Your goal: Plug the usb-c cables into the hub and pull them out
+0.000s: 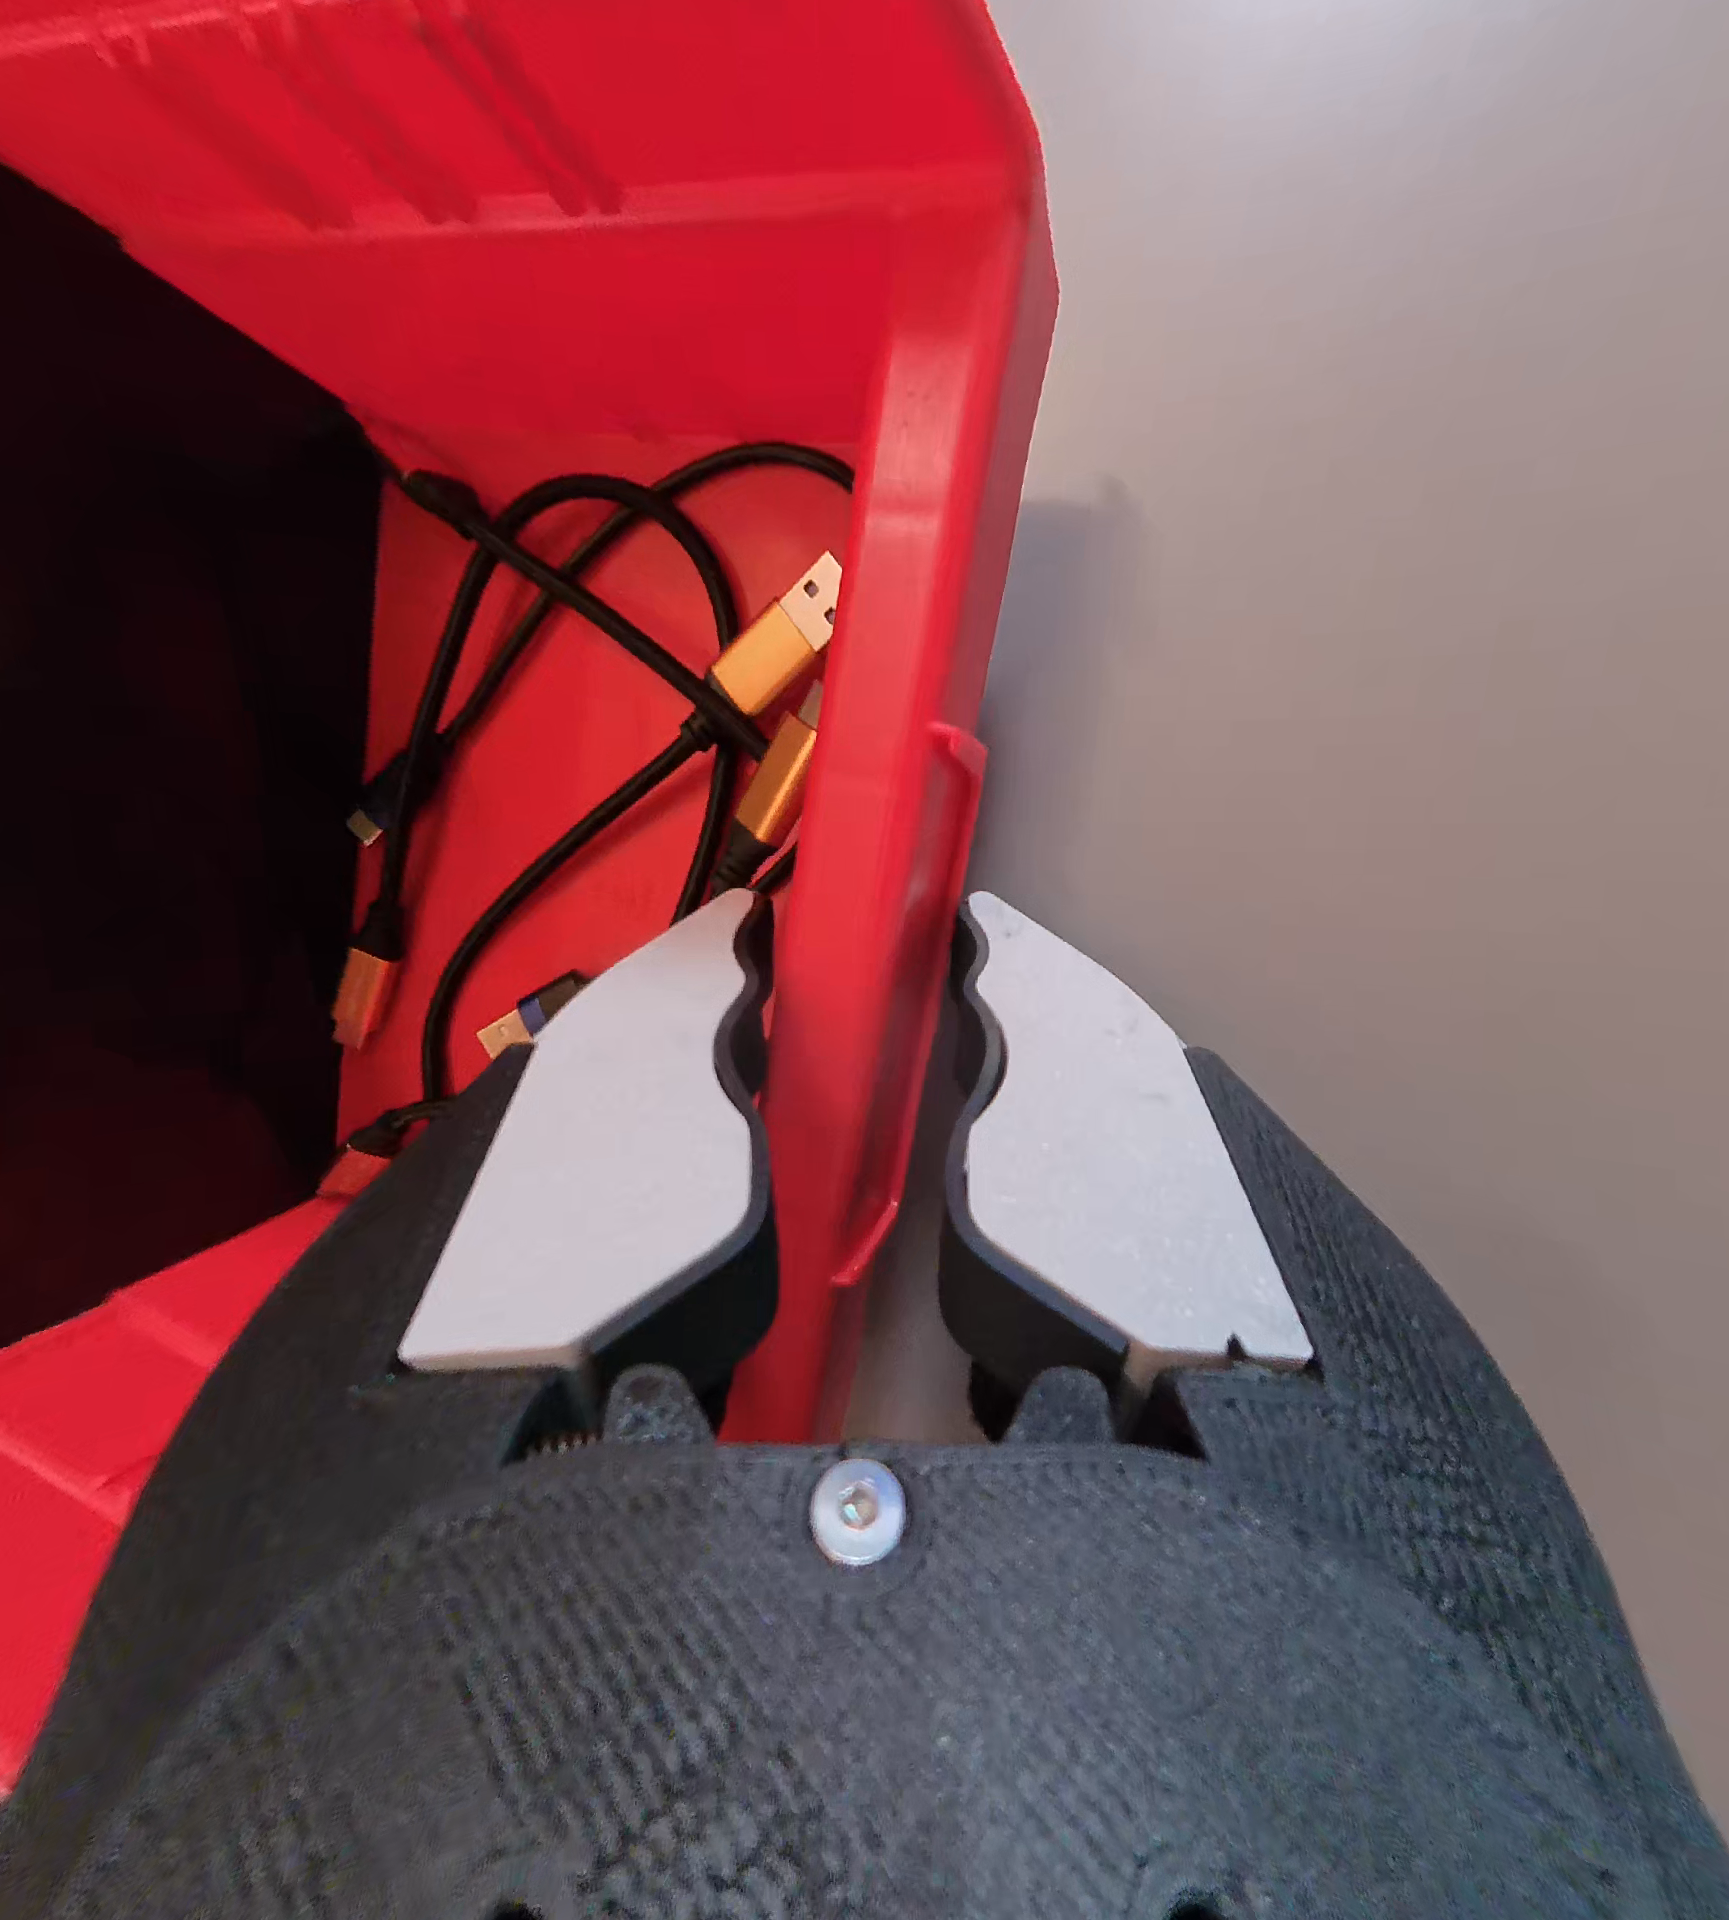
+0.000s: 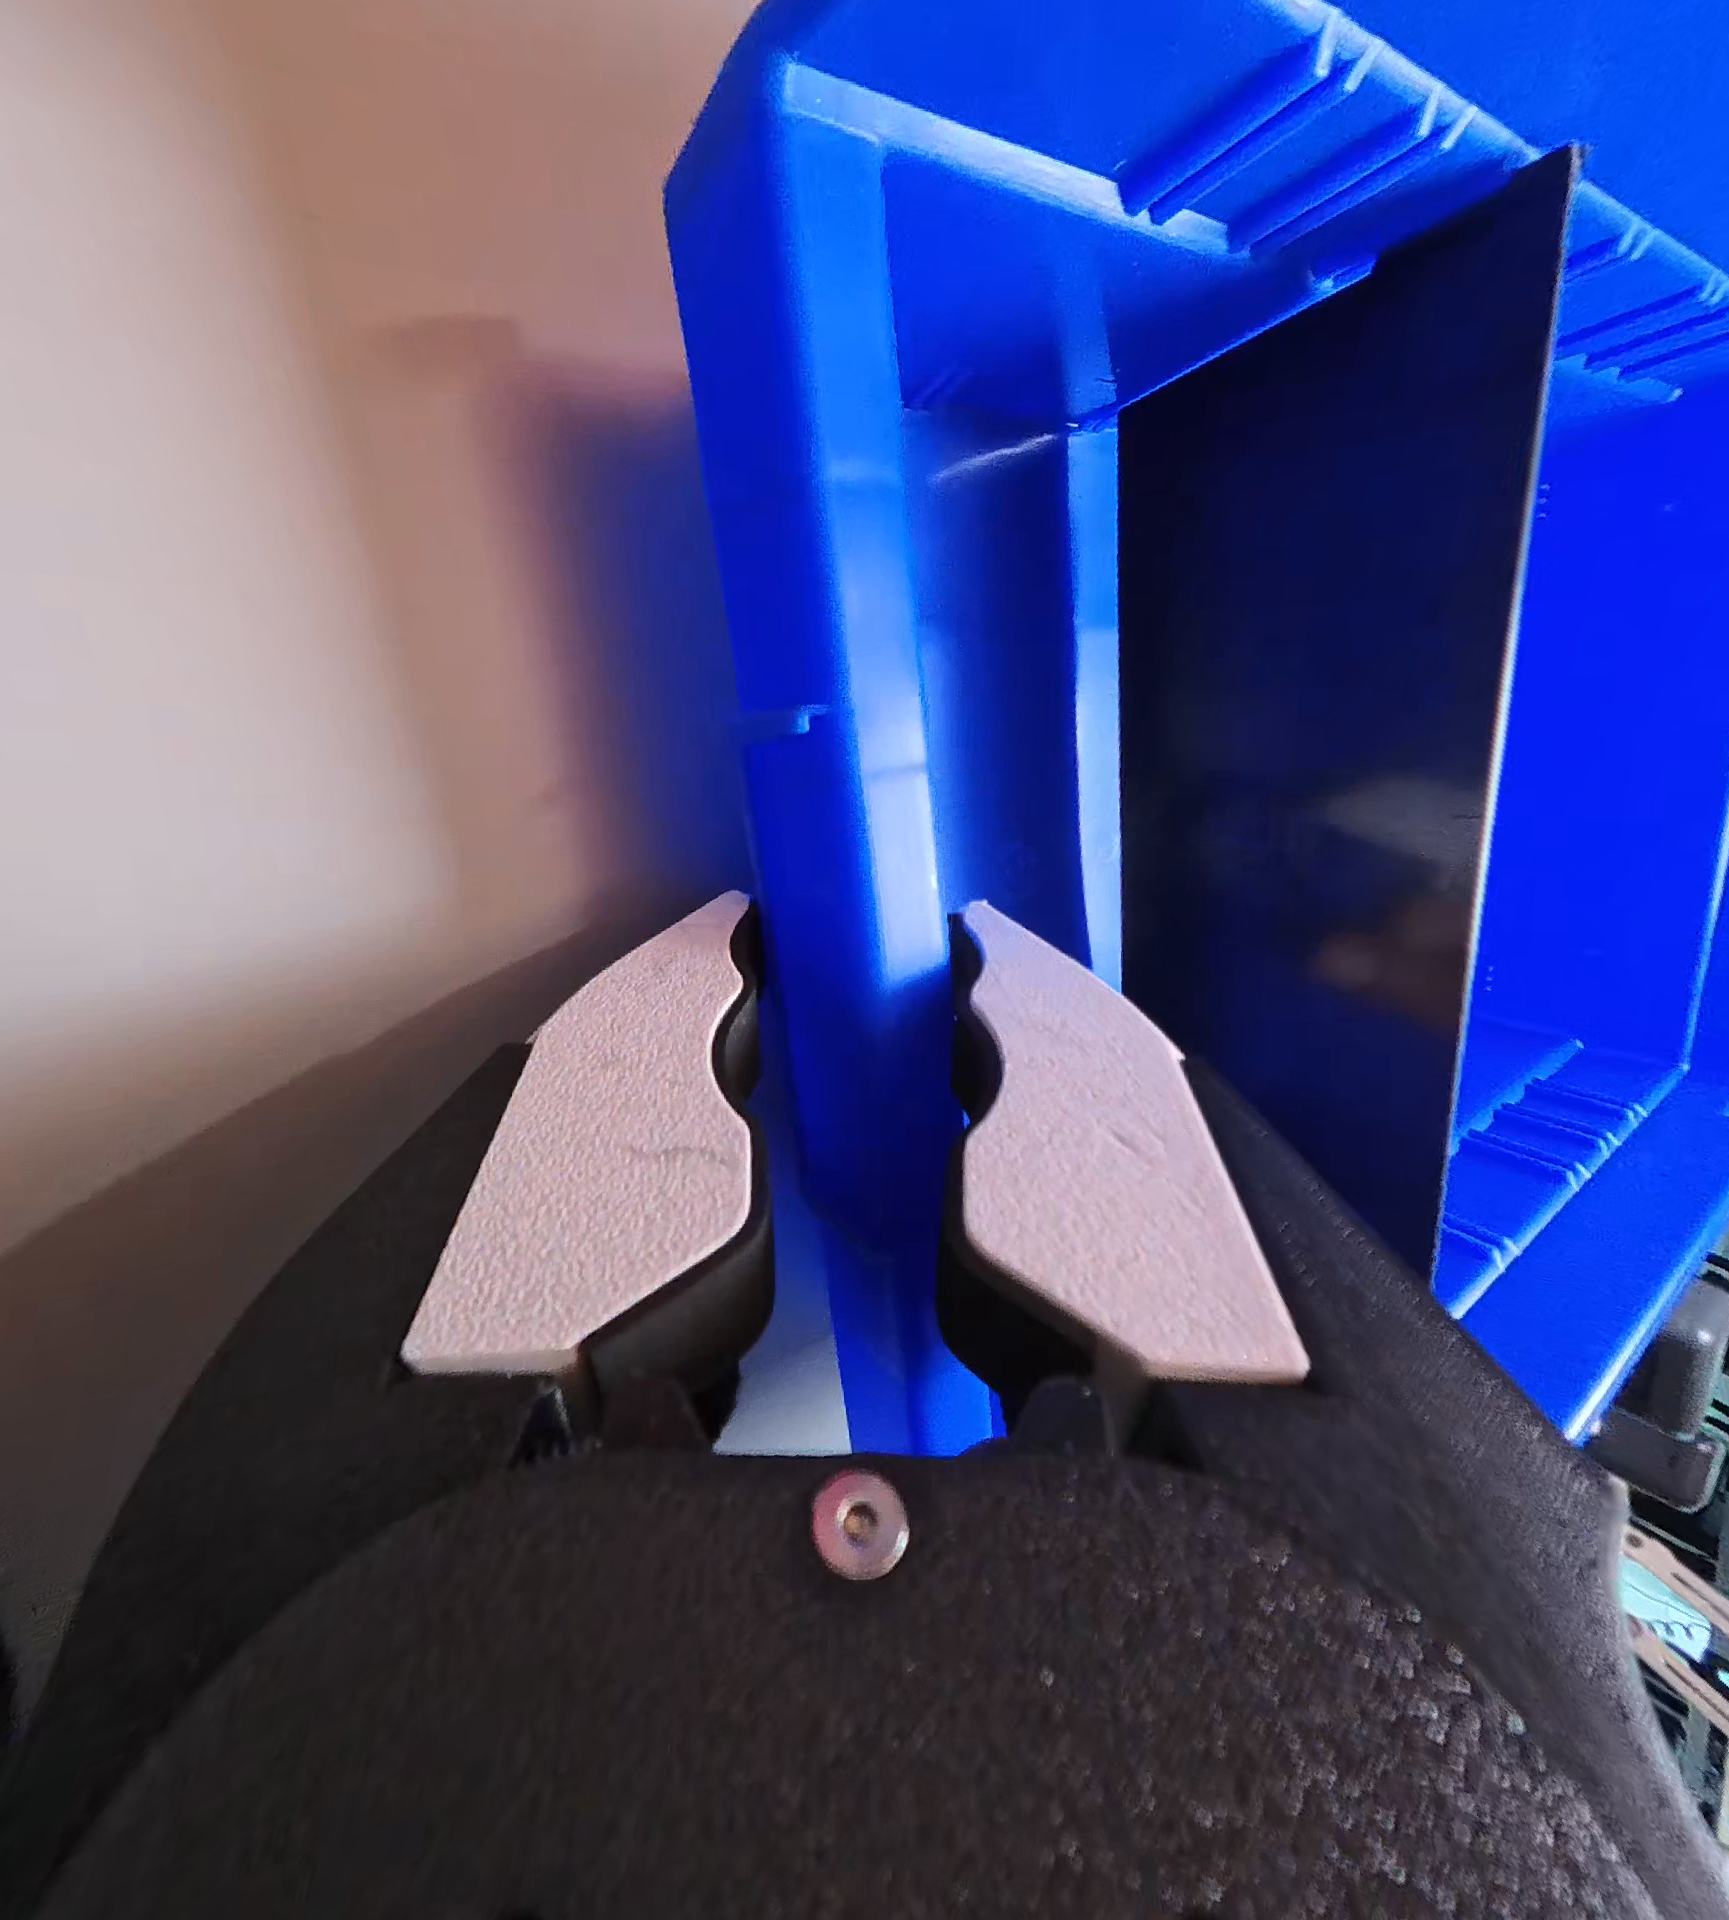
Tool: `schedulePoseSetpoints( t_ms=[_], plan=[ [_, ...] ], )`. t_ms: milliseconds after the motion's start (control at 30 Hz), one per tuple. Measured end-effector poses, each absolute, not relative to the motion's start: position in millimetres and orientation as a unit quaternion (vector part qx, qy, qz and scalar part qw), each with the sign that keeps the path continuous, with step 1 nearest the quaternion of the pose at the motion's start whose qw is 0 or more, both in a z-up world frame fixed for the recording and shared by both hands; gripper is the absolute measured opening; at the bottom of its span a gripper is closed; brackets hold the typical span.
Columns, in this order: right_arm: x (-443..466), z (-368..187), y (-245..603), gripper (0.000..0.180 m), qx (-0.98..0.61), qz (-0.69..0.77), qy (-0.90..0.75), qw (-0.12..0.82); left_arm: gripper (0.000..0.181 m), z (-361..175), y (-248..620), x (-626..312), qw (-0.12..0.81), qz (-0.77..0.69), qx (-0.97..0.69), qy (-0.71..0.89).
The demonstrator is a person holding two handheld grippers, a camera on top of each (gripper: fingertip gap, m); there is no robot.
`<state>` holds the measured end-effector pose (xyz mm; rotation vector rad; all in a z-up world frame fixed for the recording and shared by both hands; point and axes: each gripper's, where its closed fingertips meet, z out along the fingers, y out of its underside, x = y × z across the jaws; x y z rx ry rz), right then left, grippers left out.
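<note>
We hold a bin wall in each claw: the left gripper [image 1: 855, 914] straddles the side wall of the red bin [image 1: 652, 281], narrowed onto it, and the right gripper [image 2: 852, 920] pinches the wall of the blue bin [image 2: 829, 520] likewise. The black cables [image 1: 569, 665] with gold plugs lie tangled on the red bin's floor beside a dark divider [image 1: 133, 727]; no hub shows. We judge both bins should be set level and gently, so the cables do not slide into a worse knot.
</note>
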<state>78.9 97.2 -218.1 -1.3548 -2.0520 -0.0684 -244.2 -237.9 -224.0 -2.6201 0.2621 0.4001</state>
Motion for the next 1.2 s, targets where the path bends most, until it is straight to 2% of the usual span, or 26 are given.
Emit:
schedulePoseSetpoints(
  t_ms=[267, 467, 600, 733, 867, 1033, 1200],
  plan=[
    [74, -198, 106, 0.046, -0.528, -0.018, -0.745, 0.408, 0.042, -212, -241, -255, 0.271, 0.192, -0.940, 0.077],
    [52, -134, 64, 0.041, -0.544, 0.186, -0.654, 0.492, 0.040, -139, -250, -269, 0.362, 0.197, -0.911, 0.029],
    [33, -122, 38, 0.037, -0.539, 0.285, -0.606, 0.510, 0.036, -102, -253, -319, 0.372, 0.206, -0.904, -0.040],
    [17, -141, 19, 0.036, -0.518, 0.314, -0.607, 0.515, 0.033, -102, -241, -366, 0.324, 0.151, -0.930, -0.089],
    [14, -153, 4, 0.034, -0.497, 0.309, -0.631, 0.510, 0.036, -127, -222, -388, 0.238, 0.051, -0.964, -0.111],
    [20, -161, 2, 0.031, -0.499, 0.311, -0.633, 0.503, 0.042, -160, -197, -403, 0.190, -0.048, -0.969, -0.151],
    [22, -159, 5, 0.029, -0.505, 0.327, -0.621, 0.502, 0.047, -181, -195, -408, 0.129, -0.076, -0.976, -0.157]
  ],
)
